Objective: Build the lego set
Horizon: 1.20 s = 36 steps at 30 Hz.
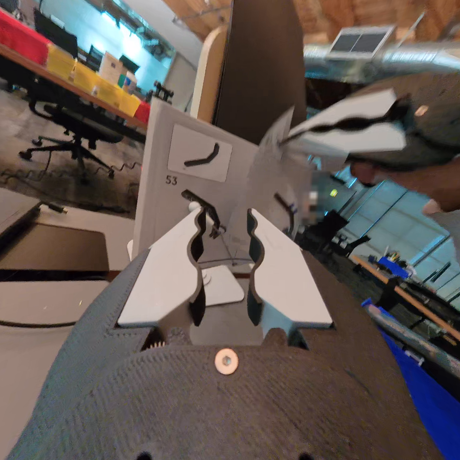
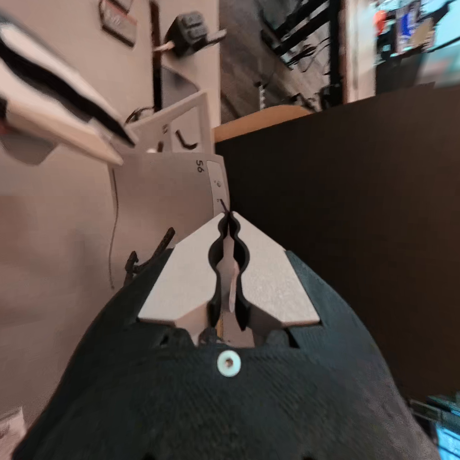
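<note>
Lego instruction booklet (image 1: 196, 159) page pinched by right fingers (image 2: 227, 216); left fingers (image 1: 225, 214) spread.

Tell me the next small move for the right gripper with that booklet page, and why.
Probably carry the page on across and lay it flat. The right gripper is shut on its edge and the sheet stands half-turned over the instruction booklet, while the left gripper is open and empty, free to press it down.

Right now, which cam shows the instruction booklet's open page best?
Left wrist view: the instruction booklet stands facing the camera, diagrams sharp, beyond the open left gripper. Right wrist view shows it blurred, edge-on, with the right gripper pinching a page.
</note>
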### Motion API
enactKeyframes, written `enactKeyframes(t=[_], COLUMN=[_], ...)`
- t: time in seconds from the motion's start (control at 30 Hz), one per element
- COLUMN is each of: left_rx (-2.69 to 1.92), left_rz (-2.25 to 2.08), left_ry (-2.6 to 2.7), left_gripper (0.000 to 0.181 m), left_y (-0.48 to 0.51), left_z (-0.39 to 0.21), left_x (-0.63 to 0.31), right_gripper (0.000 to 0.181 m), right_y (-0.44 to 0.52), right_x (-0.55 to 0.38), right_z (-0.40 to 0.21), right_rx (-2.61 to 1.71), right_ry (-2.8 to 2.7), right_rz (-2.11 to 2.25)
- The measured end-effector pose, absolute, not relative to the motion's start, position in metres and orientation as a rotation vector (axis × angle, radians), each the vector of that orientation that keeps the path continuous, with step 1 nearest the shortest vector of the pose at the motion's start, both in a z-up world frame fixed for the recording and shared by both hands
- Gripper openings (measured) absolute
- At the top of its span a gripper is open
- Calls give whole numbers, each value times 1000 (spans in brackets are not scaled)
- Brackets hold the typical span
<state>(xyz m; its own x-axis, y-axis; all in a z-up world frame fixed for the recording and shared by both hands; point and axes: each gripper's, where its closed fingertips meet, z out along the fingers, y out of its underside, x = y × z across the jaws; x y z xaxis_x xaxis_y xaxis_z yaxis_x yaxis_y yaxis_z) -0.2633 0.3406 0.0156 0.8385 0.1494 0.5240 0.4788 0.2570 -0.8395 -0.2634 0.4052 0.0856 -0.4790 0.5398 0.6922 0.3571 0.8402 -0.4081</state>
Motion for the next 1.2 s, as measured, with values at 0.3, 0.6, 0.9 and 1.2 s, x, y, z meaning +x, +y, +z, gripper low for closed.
enactKeyframes(t=[0.3, 0.6, 0.9, 1.2], left_rx=[-1407, -1392, -1380, -1364], left_rz=[-315, -310, -345, -368], left_ry=[-603, -610, -621, -635], left_gripper=[2, 1, 1, 0], left_y=[359, 359, 360, 361], left_z=[-7, -9, -9, -8], left_x=[-262, -264, -265, -266], right_gripper=[0, 10, 46, 2], right_y=[422, 410, 385, 362], right_x=[-257, -259, -261, -216], right_z=[99, 92, 91, 66], right_rx=[-703, -709, -475, -295], right_ry=[-1745, -1618, -1601, -1737], right_rz=[241, 244, 206, 235])
